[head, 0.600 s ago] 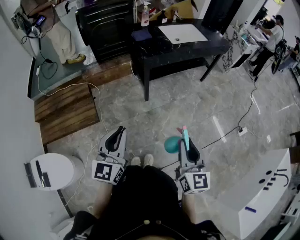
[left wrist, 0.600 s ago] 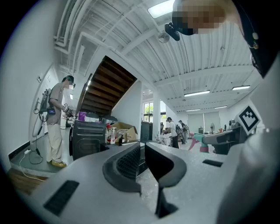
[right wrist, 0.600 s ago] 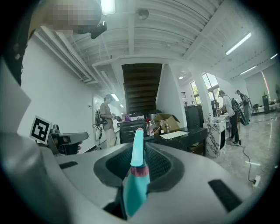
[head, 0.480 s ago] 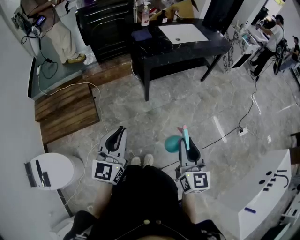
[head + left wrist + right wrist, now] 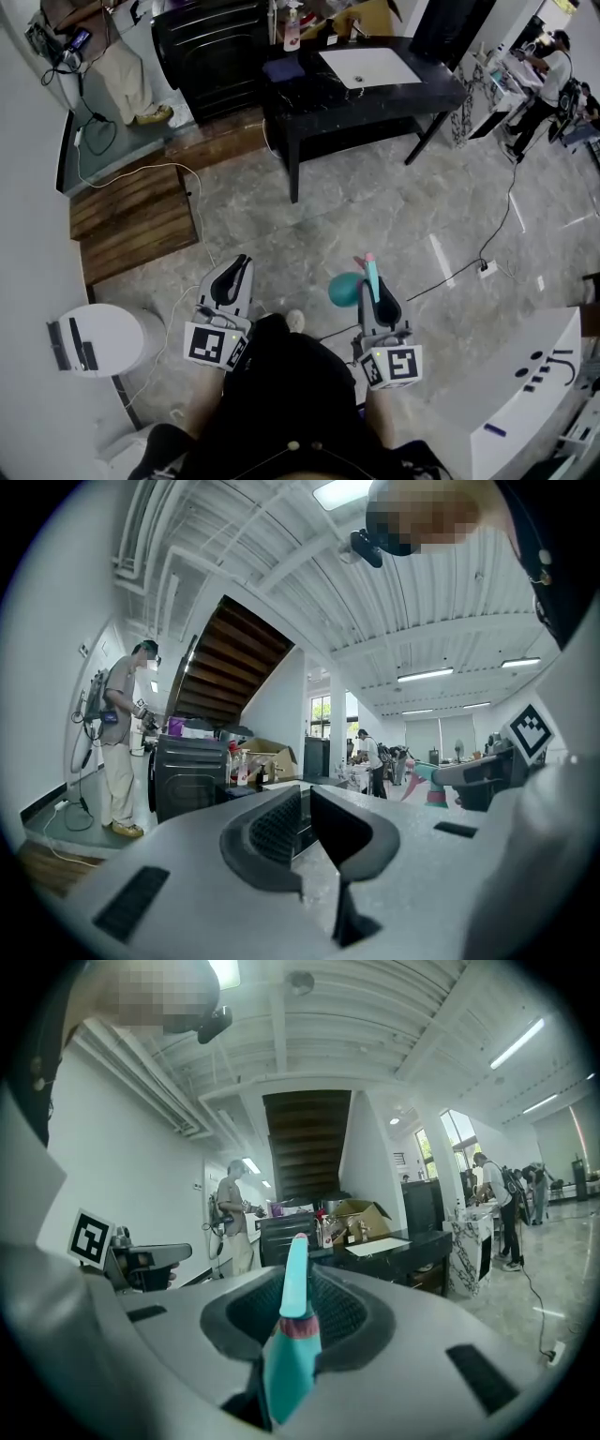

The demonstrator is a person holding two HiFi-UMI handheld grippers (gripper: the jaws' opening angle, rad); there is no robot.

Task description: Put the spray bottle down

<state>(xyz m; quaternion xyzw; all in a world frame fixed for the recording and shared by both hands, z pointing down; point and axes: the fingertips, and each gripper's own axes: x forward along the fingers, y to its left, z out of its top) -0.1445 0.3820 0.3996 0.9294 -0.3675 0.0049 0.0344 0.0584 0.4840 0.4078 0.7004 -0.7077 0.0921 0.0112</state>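
R gripper (image 5: 373,285) clamped on spray bottle (image 5: 343,290), neck hidden btwn jaws; L gripper (image 5: 237,266) closed, empty.

From overhead, the head camera looks steeply down at the floor (image 5: 375,206), black table (image 5: 309,94) upper centre. Cameras on left gripper (image 5: 234,272) and right gripper (image 5: 377,295) sit close behind jaws, facing level toward that table.
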